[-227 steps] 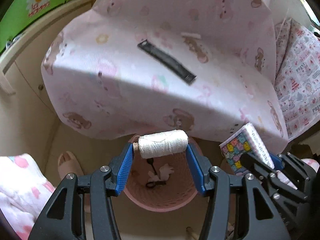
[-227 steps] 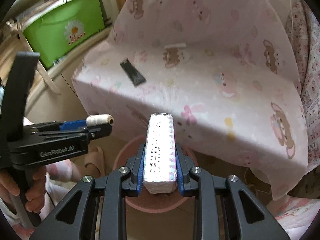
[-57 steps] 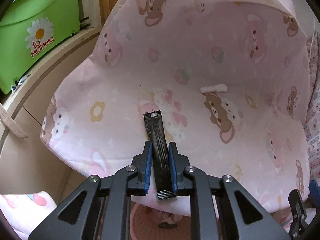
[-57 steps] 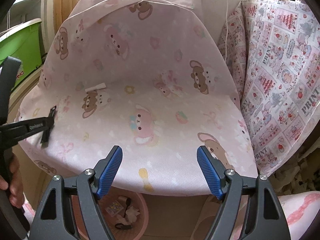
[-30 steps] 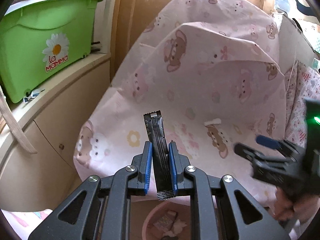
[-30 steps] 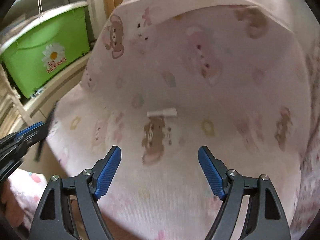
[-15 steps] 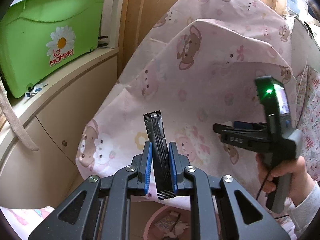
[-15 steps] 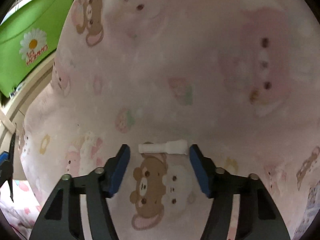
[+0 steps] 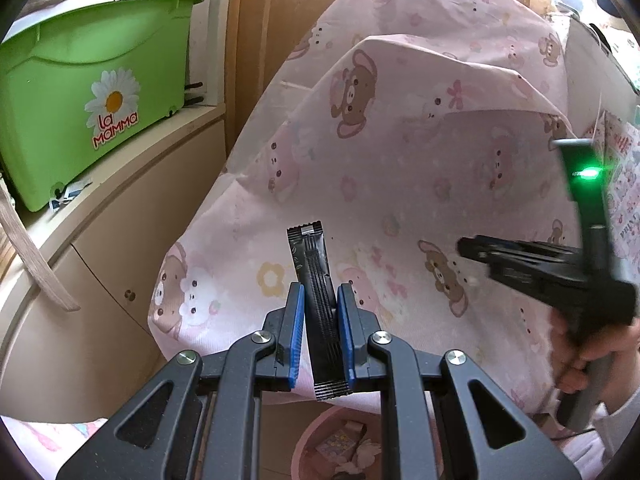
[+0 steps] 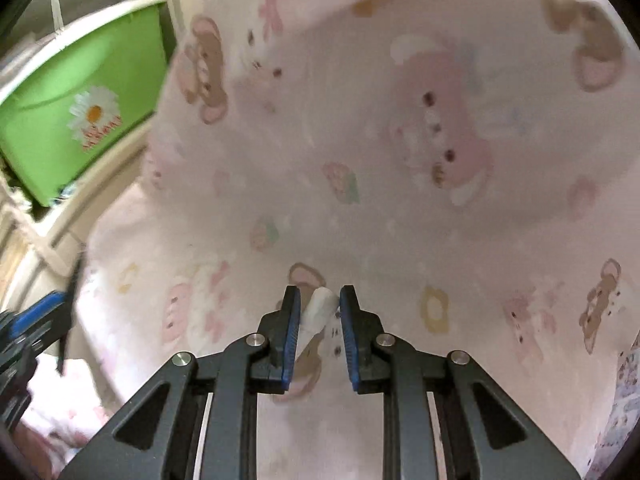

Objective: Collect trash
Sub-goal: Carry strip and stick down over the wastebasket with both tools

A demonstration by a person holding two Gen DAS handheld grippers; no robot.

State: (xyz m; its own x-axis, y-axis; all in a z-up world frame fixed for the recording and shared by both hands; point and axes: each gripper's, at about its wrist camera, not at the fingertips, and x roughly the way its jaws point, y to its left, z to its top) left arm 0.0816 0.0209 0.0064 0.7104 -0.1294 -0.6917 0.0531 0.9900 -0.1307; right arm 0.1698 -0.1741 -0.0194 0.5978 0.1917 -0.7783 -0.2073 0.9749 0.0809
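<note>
My left gripper (image 9: 319,300) is shut on a long black sachet (image 9: 310,256), held upright over the front edge of the pink bear-print cloth (image 9: 400,160). Below it stands a pink bin (image 9: 306,440) with trash inside. My right gripper (image 10: 319,304) is low over the cloth and its jaws are closing. A small white scrap (image 10: 320,308) stands tilted between them, touching both blue pads. In the left wrist view the right gripper (image 9: 466,246) is at the right, held by a hand (image 9: 580,360). The right wrist view is blurred.
A green storage box (image 9: 80,100) with a daisy label sits on a beige cupboard (image 9: 100,260) to the left. The cloth drapes over a seat and its tall back. A patterned fabric (image 9: 624,184) hangs at the far right.
The right gripper moved in over the cloth and its jaws narrowed around the white scrap, which turned from lying crosswise to tilted. The left gripper kept its hold on the sachet and stayed put.
</note>
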